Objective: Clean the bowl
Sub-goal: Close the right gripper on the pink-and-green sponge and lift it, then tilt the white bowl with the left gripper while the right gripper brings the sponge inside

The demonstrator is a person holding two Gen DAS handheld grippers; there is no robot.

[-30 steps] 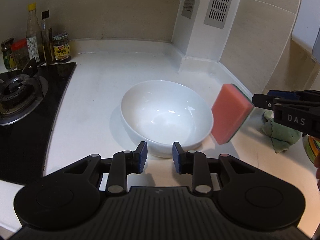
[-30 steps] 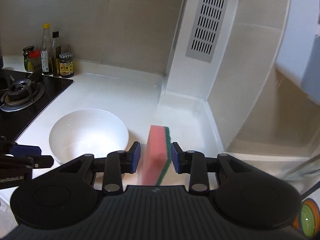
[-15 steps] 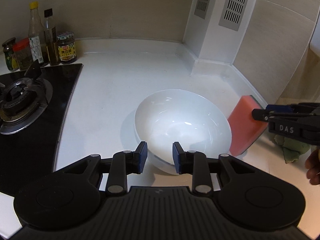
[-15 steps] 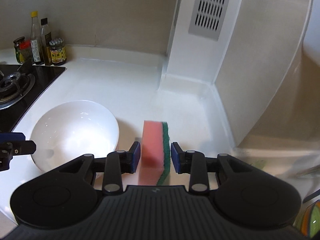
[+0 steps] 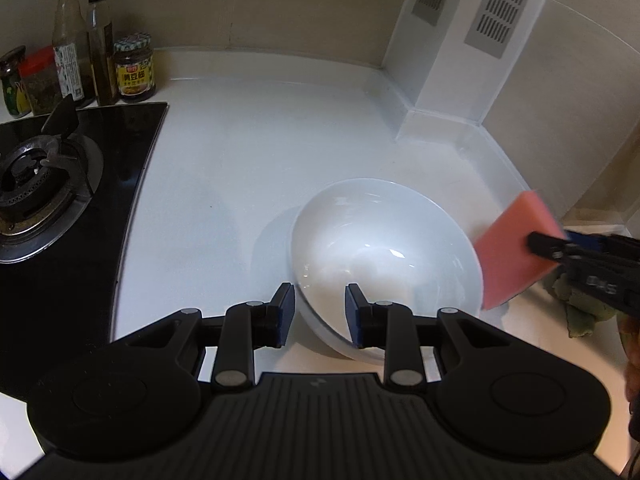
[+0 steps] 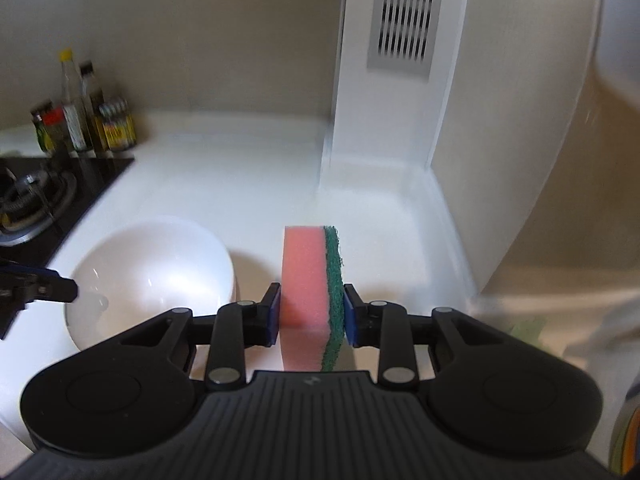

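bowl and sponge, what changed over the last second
The left gripper has closed in on the white bowl: its open fingers now straddle the near rim, where a second ago they stood short of it. The bowl looks tipped now. The right gripper stays shut on the pink and green sponge, still beside the bowl, not in it. Nothing was released.
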